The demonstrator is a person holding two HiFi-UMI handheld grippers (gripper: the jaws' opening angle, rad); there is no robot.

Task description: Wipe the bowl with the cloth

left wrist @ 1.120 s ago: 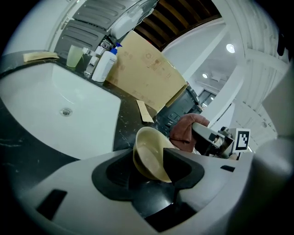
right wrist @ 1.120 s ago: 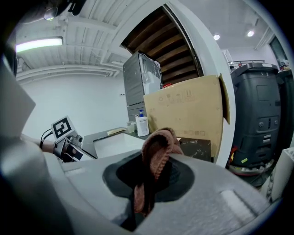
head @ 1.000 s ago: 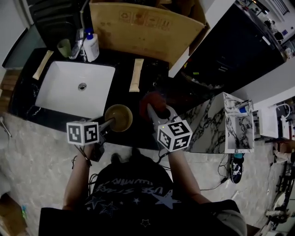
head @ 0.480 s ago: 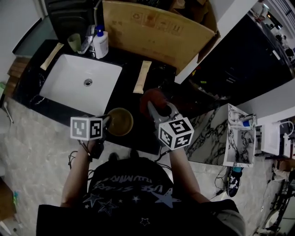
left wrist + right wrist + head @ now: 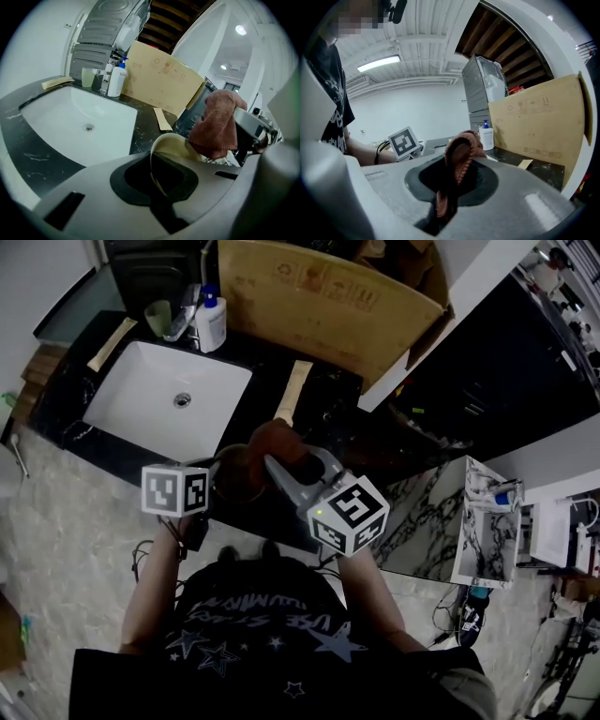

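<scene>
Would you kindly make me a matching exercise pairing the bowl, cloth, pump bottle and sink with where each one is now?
Things:
1. bowl
2. cloth
3. pump bottle
4. sink

Places:
A. set into the dark counter
B. pinched in the right gripper
C. rim clamped in the left gripper
D. behind the sink, by the cardboard sheet

Pairs: 1-C, 2-B, 3-D, 4-A. The left gripper's fingers have just closed on the rim.

A black counter (image 5: 328,399) lies under the left claw (image 5: 217,482) and right claw (image 5: 272,463). Its white sink (image 5: 131,413) sits left of the left claw, with a soap bottle (image 5: 210,322) and green cup (image 5: 158,317) beyond it. Cardboard (image 5: 319,296) leans beyond the right claw. A marbled stand (image 5: 427,507) rises right of it, on pale stone floor (image 5: 66,521). A tube light (image 5: 378,63) glows overhead.
</scene>
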